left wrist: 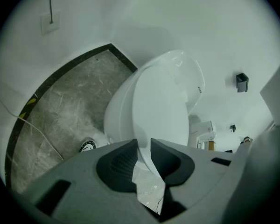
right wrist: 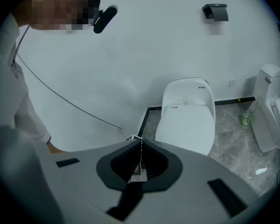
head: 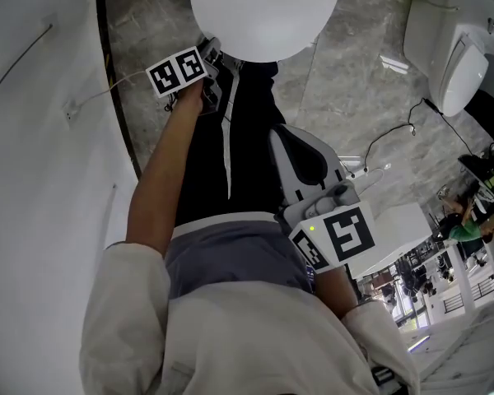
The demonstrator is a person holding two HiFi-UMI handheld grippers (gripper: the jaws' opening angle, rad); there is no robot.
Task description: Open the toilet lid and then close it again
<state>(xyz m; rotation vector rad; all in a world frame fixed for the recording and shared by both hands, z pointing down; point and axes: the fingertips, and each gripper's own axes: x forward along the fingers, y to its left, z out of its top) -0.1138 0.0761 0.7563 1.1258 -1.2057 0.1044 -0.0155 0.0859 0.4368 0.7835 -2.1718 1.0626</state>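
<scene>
White plastic lid [head: 255, 11], sitting low over the toilet [right wrist: 186, 91], which stands against the wall on a grey stone floor [head: 354, 72]. The left gripper [left wrist: 143, 146] pinches the lid's front rim, one pad on each face, right at the toilet's front edge. From these angles I honestly can't tell if the rim has cleared the seat or only rests on it. The right gripper [right wrist: 141, 141] is pressed together on nothing and hangs well back from the toilet, over the person's leg [head: 230, 155].

Handling-wise, my guess is the lid is stiff, smooth and fairly light. It's hinged at the back, so it'll want to swing in an arc, not go straight up. Glossy plastic plus a thin curved rim means it could slip out of the pads. The middle of the front rim looks like the right spot to hold, since that's farthest from the hinge and gives the best leverage. Probably not fragile, but I'd bet it slams if let go on the way down, so I'd keep hold until it's back on the seat.
</scene>
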